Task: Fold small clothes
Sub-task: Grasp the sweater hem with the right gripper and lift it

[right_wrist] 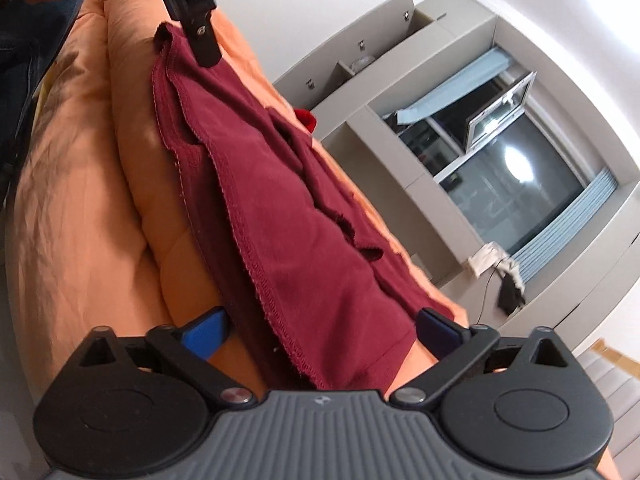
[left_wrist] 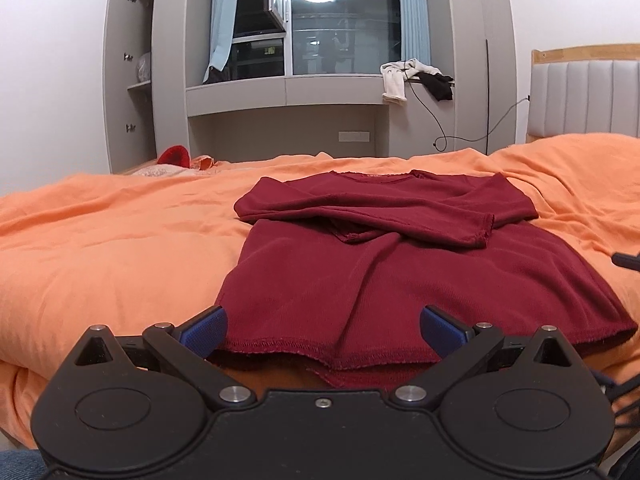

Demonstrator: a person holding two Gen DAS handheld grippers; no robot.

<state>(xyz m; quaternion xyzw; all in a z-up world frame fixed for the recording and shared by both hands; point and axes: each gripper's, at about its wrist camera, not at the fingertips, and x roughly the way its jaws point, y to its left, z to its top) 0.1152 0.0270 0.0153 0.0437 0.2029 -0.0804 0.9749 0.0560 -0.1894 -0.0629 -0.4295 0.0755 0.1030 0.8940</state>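
Note:
A dark red long-sleeved top (left_wrist: 360, 264) lies flat on the orange bedspread (left_wrist: 100, 248), both sleeves folded across its chest. My left gripper (left_wrist: 324, 332) is open, its blue pads on either side of the bottom hem's left part. My right gripper (right_wrist: 320, 336) is open, tilted, its pads astride the hem's right corner of the same top (right_wrist: 280, 208). The left gripper's finger shows at the top of the right wrist view (right_wrist: 200, 36), by the hem's other corner. A tip of the right gripper shows at the right edge of the left wrist view (left_wrist: 628, 259).
A grey wardrobe and window unit (left_wrist: 320, 92) stands beyond the bed, with white and black clothes (left_wrist: 416, 78) on its ledge. A red item (left_wrist: 174, 156) lies at the bed's far left. A padded headboard (left_wrist: 584, 96) stands at the right.

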